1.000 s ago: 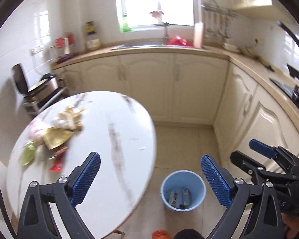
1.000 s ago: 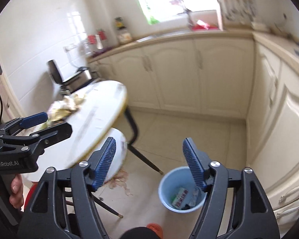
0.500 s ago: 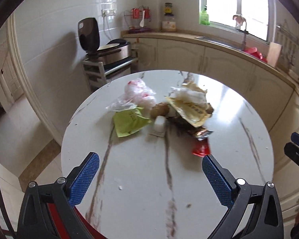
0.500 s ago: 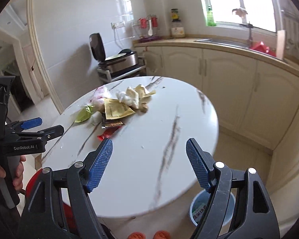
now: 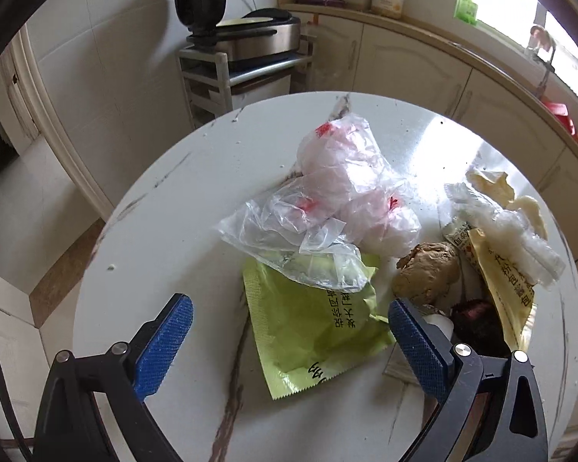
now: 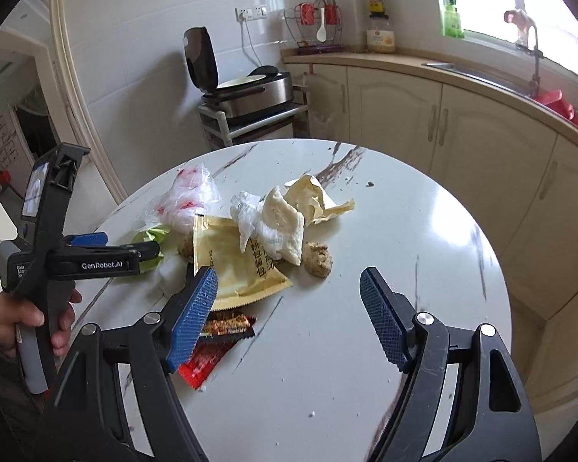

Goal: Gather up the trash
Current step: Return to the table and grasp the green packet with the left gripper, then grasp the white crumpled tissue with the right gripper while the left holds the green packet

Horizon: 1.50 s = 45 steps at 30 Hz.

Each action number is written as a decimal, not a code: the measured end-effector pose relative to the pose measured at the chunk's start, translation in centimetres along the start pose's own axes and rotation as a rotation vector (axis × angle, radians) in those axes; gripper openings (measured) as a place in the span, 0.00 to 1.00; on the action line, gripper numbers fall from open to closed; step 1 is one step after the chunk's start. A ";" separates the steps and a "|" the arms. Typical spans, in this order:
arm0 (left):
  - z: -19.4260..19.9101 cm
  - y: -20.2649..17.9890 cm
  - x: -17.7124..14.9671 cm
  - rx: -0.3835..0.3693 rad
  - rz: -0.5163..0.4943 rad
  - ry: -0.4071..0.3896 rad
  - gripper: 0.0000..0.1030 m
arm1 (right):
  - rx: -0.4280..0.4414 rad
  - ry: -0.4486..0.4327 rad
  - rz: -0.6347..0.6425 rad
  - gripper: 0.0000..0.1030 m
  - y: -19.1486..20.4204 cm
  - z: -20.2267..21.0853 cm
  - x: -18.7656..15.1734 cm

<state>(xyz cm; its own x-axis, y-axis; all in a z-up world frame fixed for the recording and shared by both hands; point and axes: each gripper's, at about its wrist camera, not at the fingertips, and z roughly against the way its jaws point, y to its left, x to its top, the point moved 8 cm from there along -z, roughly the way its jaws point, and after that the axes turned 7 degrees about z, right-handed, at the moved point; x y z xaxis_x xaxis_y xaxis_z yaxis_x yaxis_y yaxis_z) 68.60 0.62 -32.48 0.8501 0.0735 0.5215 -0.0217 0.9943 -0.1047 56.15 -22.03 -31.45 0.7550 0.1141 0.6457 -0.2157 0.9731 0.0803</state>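
The round white surface [image 6: 424, 238] carries one heap of trash, set toward its left half as the right wrist view shows it; the right half and the near rim lie bare, with room to move. The left gripper [image 5: 289, 331] hangs over the heap's near edge, jaws released and wide, empty, with a green packet [image 5: 312, 327] below the gap. The right gripper [image 6: 289, 308] hovers above the bare near part, jaws likewise spread and holding nothing. Counted: one clear plastic bag [image 5: 327, 208], one green packet, one yellow packet [image 6: 235, 265], two brown lumps, one red wrapper [image 6: 204, 362], one crumpled paper [image 6: 312, 198].
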 end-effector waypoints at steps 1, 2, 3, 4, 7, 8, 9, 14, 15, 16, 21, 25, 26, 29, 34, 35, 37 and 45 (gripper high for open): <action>-0.5 -0.2 0.1 -0.006 0.001 0.009 0.96 | 0.013 0.003 0.002 0.74 0.0 -0.7 0.5; -1.0 -0.4 0.3 -0.008 -0.004 0.013 0.96 | 0.026 0.005 0.000 0.74 0.0 -1.4 0.9; -1.4 -0.5 0.4 -0.006 -0.011 0.021 0.93 | 0.046 0.012 -0.003 0.74 0.0 -2.2 1.3; -1.8 -0.4 0.5 0.002 -0.021 0.023 0.90 | 0.067 0.021 -0.004 0.74 0.0 -2.9 1.6; -1.7 -0.3 0.9 -0.010 -0.049 -0.018 0.58 | 0.073 0.028 0.010 0.74 0.4 -4.6 2.4; -1.5 0.0 1.0 -0.013 -0.049 -0.023 0.52 | 0.067 0.030 0.018 0.74 0.5 -5.0 2.6; -1.4 0.1 0.4 -0.026 -0.054 -0.015 0.50 | 0.064 0.032 0.023 0.74 0.6 -5.3 2.7; 1.0 1.6 -1.4 -0.070 -0.066 -0.019 0.38 | -0.012 0.000 0.011 0.74 -0.3 -5.3 3.7; 1.6 1.9 -1.8 -0.085 -0.064 -0.019 0.37 | -0.012 0.001 -0.015 0.74 -0.8 -5.5 3.8; 2.1 2.1 -2.1 -0.098 -0.061 -0.018 0.36 | -0.007 0.009 -0.037 0.73 -1.3 -5.7 3.8; 4.6 3.2 -3.6 -0.130 -0.068 -0.015 0.30 | 0.040 0.068 -0.070 0.70 -1.9 -7.3 3.1; 6.6 3.3 -4.4 -0.157 -0.085 -0.015 0.17 | 0.074 0.115 -0.104 0.63 -2.1 -9.0 2.3; 6.9 3.3 -4.6 -0.159 -0.091 -0.016 0.17 | 0.093 0.108 -0.115 0.58 -2.1 -9.1 2.3; 7.9 3.3 -5.1 -0.167 -0.097 -0.015 0.15 | 0.177 0.111 -0.112 0.34 -1.2 -9.2 2.3; 9.8 3.1 -6.0 -0.218 -0.085 -0.014 0.14 | 0.146 0.106 -0.075 0.32 -0.9 -8.5 2.3; 10.3 3.1 -6.1 -0.222 -0.083 -0.019 0.14 | 0.151 0.089 -0.084 0.32 -1.0 -7.9 2.3; 11.4 3.1 -6.3 -0.233 -0.080 -0.030 0.14 | 0.149 0.051 -0.095 0.32 -1.5 -6.4 2.4; 17.1 0.4 -7.4 -0.275 -0.109 -0.085 0.14 | 0.211 -0.074 -0.142 0.32 -2.4 1.1 2.8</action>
<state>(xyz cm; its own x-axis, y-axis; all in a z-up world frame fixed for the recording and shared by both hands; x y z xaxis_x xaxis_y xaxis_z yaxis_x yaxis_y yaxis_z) 53.35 1.84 -21.90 0.7921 -0.0148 0.6103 0.2203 0.9393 -0.2631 58.11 -24.27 -29.02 0.7410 -0.0431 0.6702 -0.2412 0.9143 0.3255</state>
